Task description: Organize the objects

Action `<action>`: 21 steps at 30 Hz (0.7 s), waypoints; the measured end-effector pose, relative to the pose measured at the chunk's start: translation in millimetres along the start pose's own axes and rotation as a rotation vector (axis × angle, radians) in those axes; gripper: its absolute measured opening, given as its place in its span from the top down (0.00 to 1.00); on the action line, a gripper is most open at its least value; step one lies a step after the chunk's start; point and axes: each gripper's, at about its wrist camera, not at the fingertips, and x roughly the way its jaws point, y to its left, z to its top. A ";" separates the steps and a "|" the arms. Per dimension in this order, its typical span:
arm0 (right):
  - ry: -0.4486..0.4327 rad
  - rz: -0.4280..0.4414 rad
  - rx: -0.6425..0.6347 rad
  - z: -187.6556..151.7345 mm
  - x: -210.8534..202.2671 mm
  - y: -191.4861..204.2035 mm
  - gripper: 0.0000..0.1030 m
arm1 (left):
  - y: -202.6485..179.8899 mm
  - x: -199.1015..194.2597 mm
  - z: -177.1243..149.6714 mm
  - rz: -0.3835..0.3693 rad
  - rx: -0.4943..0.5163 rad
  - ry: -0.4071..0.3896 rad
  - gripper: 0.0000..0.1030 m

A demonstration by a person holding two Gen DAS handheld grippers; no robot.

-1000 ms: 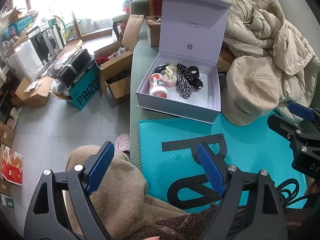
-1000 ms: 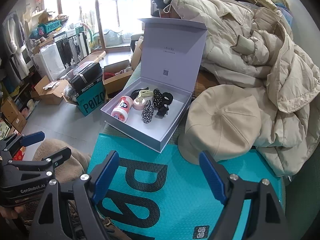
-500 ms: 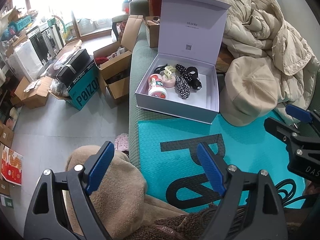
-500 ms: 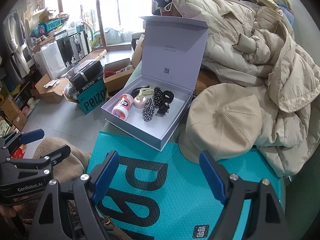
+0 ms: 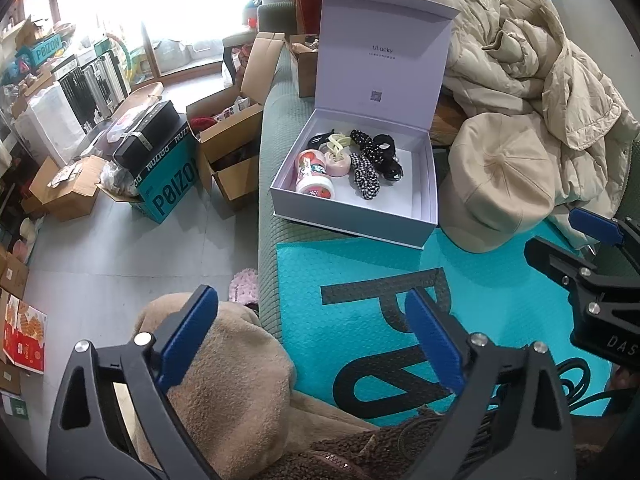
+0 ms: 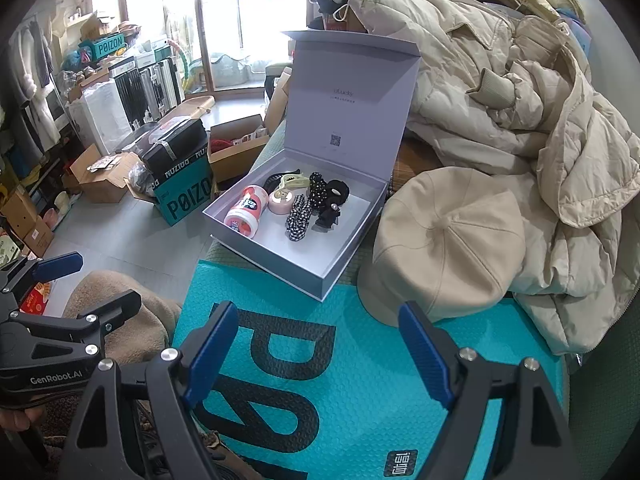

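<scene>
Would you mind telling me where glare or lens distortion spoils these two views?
Left wrist view: the window is blown out white, and edges bow toward dark corners. Right wrist view: the window glares similarly; the open gift box stays sharp and evenly lit.

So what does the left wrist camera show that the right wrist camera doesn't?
Only the left wrist view shows the pink fluffy item on the floor beside the green seat, and the orange snack box at the far left. Only the right wrist view shows the small black label on the teal mailer, and coats hanging on the left. Both share the open lavender box of hair accessories, the beige cap and the teal mailer.
</scene>
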 end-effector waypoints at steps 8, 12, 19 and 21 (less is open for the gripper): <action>0.006 0.001 -0.001 -0.6 0.7 0.5 0.19 | 2.8 2.1 -0.5 -0.024 0.003 0.019 0.06; 0.009 0.004 -0.003 -0.7 2.6 0.9 0.19 | 3.0 2.1 -0.6 -0.023 0.018 0.021 0.06; 0.014 0.002 -0.006 -1.1 4.6 1.0 0.19 | 2.6 1.1 -1.2 -0.017 0.018 0.005 0.06; 0.015 0.003 -0.009 -1.3 5.3 1.1 0.19 | 3.2 0.3 -1.3 -0.017 0.015 -0.003 0.06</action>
